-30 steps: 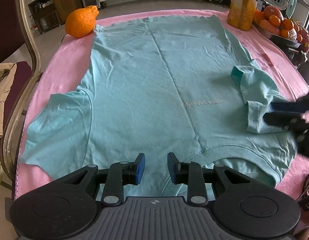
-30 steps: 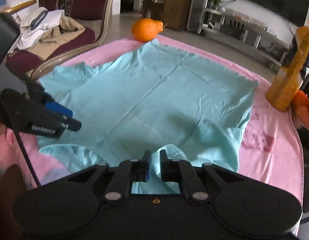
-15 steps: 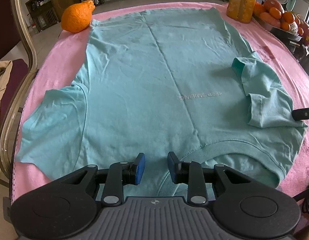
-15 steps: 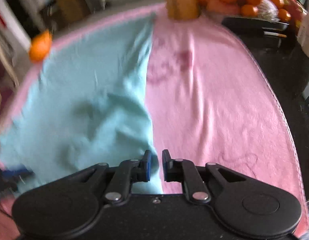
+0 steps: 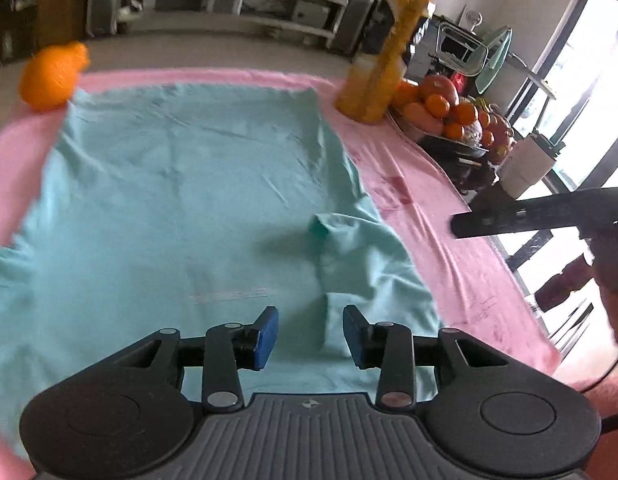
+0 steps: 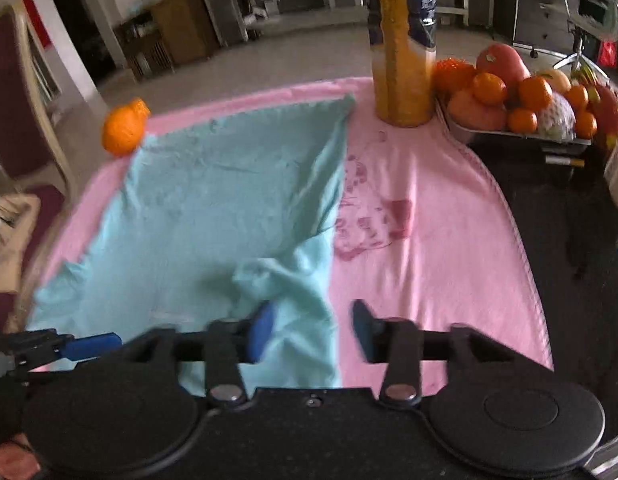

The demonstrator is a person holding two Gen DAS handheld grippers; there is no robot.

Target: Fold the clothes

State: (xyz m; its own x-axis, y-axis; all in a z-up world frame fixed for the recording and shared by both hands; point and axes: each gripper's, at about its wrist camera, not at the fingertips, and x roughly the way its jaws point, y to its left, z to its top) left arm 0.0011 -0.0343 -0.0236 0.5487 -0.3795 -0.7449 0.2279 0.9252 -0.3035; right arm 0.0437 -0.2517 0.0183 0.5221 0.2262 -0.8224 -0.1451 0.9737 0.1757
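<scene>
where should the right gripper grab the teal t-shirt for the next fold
A judgement: pinch the right side edge of the teal t-shirt, coming from over the bare pink blanket. That edge is exposed, with the sleeve already folded inward. The right gripper is opening above it, gripping nothing.

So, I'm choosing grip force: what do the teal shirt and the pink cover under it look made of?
The teal shirt looks like thin matte cotton-type knit: it lies limp, with fine soft creases. The pink cover looks thicker and fuzzy, like fleece or terry, with a stitched edge; the exact fibre can't be told.
</scene>
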